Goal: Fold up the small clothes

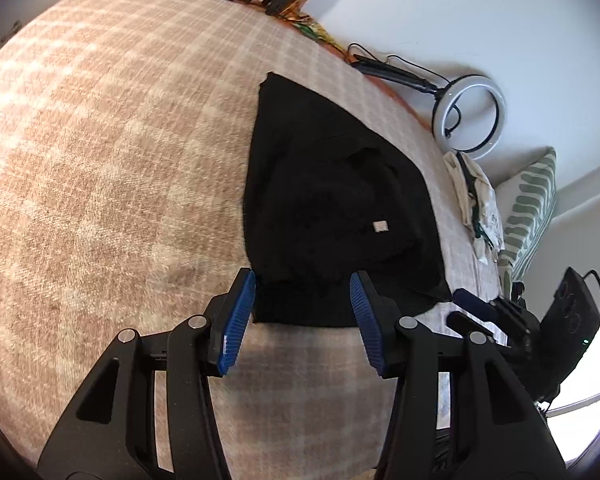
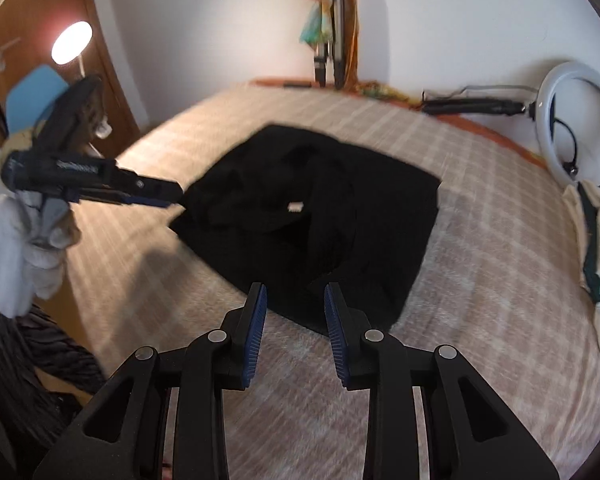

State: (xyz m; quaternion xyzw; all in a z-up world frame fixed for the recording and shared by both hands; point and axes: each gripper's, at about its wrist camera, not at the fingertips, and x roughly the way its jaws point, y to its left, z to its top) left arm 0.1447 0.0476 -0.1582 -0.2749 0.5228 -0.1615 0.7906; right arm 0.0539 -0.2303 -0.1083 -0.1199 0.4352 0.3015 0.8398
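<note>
We see a black garment (image 1: 332, 216) lying rumpled on the bed (image 1: 100, 168), spread over its plaid beige blanket, with a small pale tag (image 1: 380, 226) showing near the middle of the cloth. In the left wrist view the left gripper (image 1: 302, 280) hangs over the garment's near edge, its blue pads apart at a middling width with nothing between them; the cloth's near corner lies just beyond the left pad. In the right wrist view the right gripper (image 2: 295, 292) sits over another edge of the same garment (image 2: 320, 216), its jaws narrower but still parted and empty. We cannot tell whether either gripper's tips touch the cloth. From the right wrist view the left gripper (image 2: 172, 194), held in a white-gloved hand (image 2: 24, 248), points at the garment's far left corner. Beyond the garment, a ring light (image 1: 470, 116) leans by the wall, a crumpled pale cloth (image 1: 478, 208) lies at the bed's edge, and a green-patterned pillow (image 1: 532, 208) stands beside it.
</note>
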